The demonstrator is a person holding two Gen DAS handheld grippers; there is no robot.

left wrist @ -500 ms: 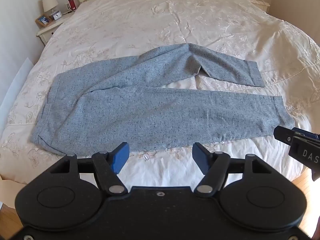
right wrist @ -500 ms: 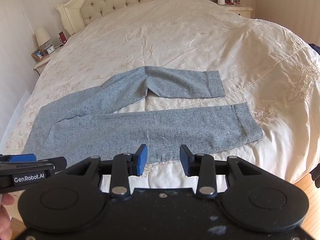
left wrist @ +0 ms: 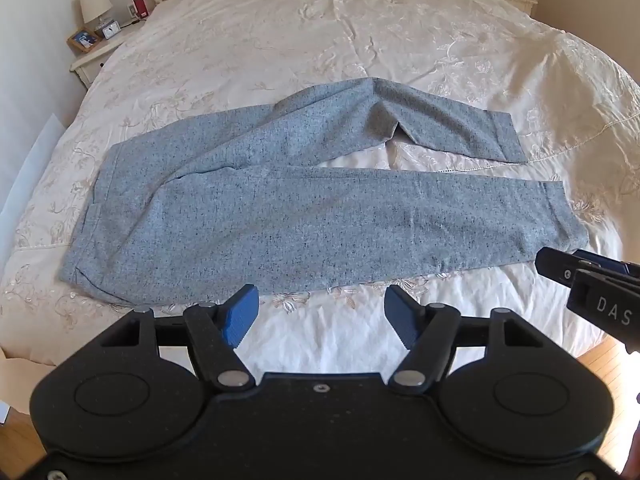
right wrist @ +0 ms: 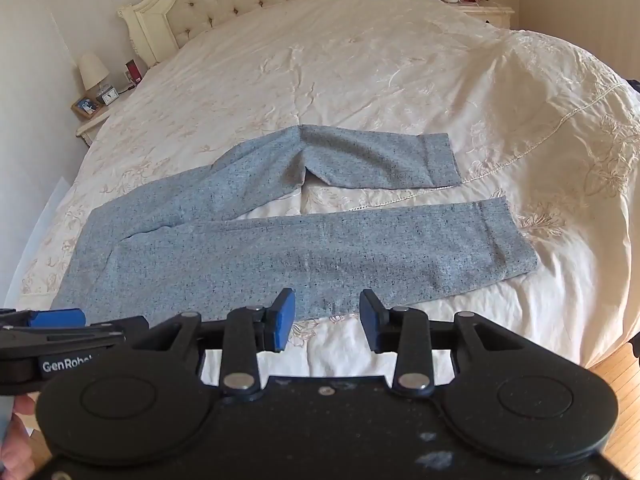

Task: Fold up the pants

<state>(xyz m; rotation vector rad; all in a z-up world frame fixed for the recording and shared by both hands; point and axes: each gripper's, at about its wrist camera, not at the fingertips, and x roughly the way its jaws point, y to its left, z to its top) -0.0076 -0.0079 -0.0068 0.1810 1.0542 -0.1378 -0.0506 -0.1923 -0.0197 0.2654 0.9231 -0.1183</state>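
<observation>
The left gripper (left wrist: 320, 312) and right gripper (right wrist: 327, 322) both hover with jaws apart, holding nothing, above the near edge of the grey pants (left wrist: 280, 220), which lie unfolded, legs spread, on the bed (left wrist: 360, 32), so I judge all folding remains.

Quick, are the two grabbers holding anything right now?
Left gripper: open, holding nothing, near the pants.
Right gripper: open, holding nothing.

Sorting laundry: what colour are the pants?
Speckled blue-grey pants, clearest in the left wrist view.
</observation>
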